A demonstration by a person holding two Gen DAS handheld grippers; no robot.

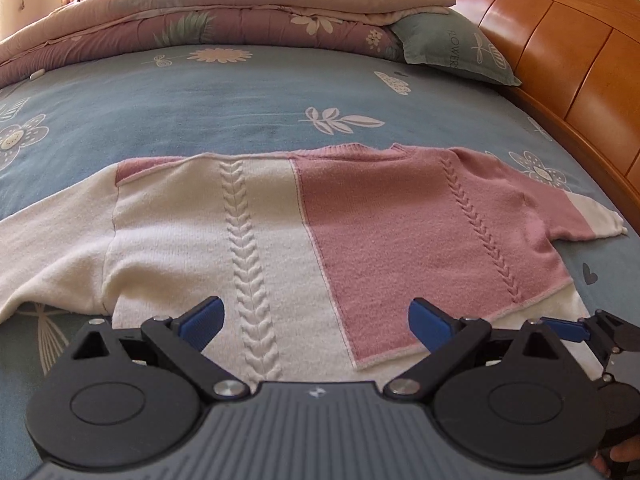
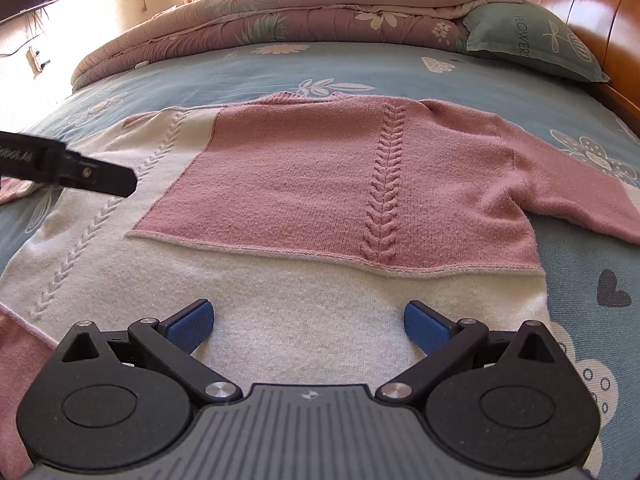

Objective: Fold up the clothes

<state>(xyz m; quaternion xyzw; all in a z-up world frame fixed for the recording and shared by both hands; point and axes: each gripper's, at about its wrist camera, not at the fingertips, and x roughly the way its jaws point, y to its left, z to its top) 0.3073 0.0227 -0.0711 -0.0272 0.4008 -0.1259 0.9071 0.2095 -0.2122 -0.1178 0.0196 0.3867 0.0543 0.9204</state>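
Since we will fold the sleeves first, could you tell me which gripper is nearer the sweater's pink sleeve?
The right gripper, open over the white hem just below the pink panel, near the pink sleeve. The left gripper hovers farther over, above the white cable-knit half.

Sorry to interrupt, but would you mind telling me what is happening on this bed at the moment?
A person is holding a two-finger gripper in each hand above a pink and cream knitted sweater that lies spread flat, sleeves out, on the blue floral bed sheet. Both the left gripper and the right gripper have their blue-padded fingers wide apart near the sweater's cream bottom hem, holding nothing. No fold is visible yet. A folded pink quilt and a teal pillow lie at the far side.
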